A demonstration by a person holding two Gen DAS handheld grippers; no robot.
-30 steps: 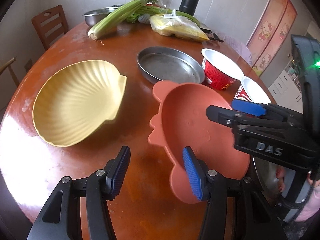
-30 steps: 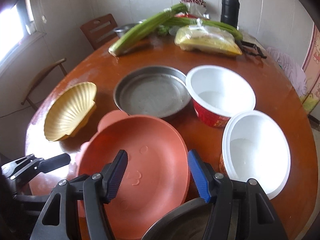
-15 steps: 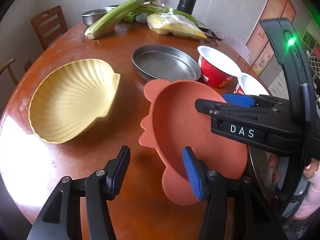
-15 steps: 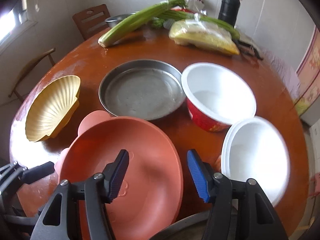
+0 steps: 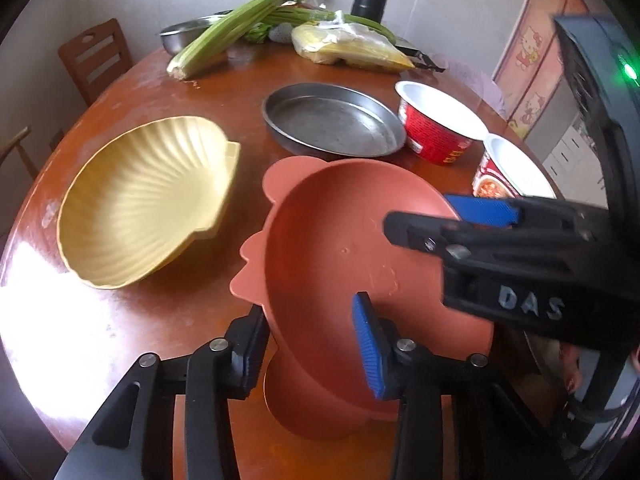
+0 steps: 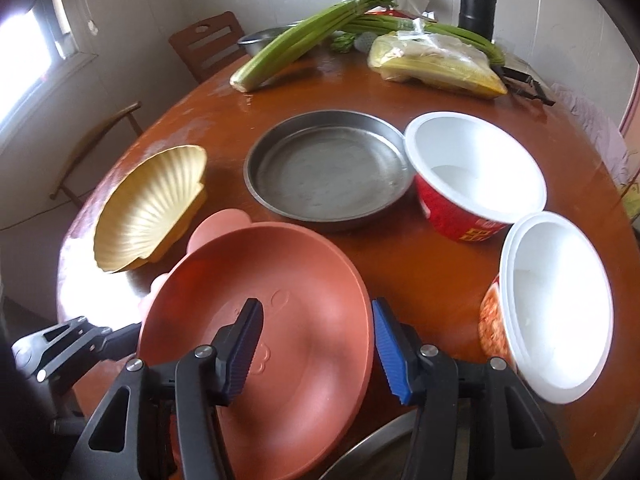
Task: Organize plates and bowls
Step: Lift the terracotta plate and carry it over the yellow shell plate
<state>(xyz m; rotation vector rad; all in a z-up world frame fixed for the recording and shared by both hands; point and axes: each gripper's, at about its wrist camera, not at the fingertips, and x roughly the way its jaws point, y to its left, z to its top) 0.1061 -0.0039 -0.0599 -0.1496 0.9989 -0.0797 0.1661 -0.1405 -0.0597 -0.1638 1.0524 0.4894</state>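
Note:
An orange animal-shaped plate [image 5: 336, 248] is tilted up off the round table, also in the right wrist view [image 6: 288, 304]. My left gripper [image 5: 310, 344] is open, with its jaws astride the plate's near left rim. My right gripper [image 6: 316, 344] is open, with its jaws astride the plate's right rim; it shows in the left wrist view [image 5: 480, 220]. A yellow shell-shaped bowl [image 5: 148, 196] sits at the left. A steel pan [image 5: 332, 124] lies in the middle. A red paper bowl [image 6: 476, 172] and stacked white paper bowls [image 6: 556, 304] stand at the right.
Celery [image 6: 304, 48], a bag of corn [image 6: 436, 64], a steel bowl [image 5: 188, 34] and a black flask [image 6: 478, 0] crowd the far table edge. A steel rim [image 6: 372, 444] shows under my right gripper. Wooden chairs [image 6: 208, 44] stand at the left.
The left gripper has moved forward and right, so its jaws now straddle the orange plate's rim. The plate has tilted up more steeply. The right gripper stays at the opposite rim.

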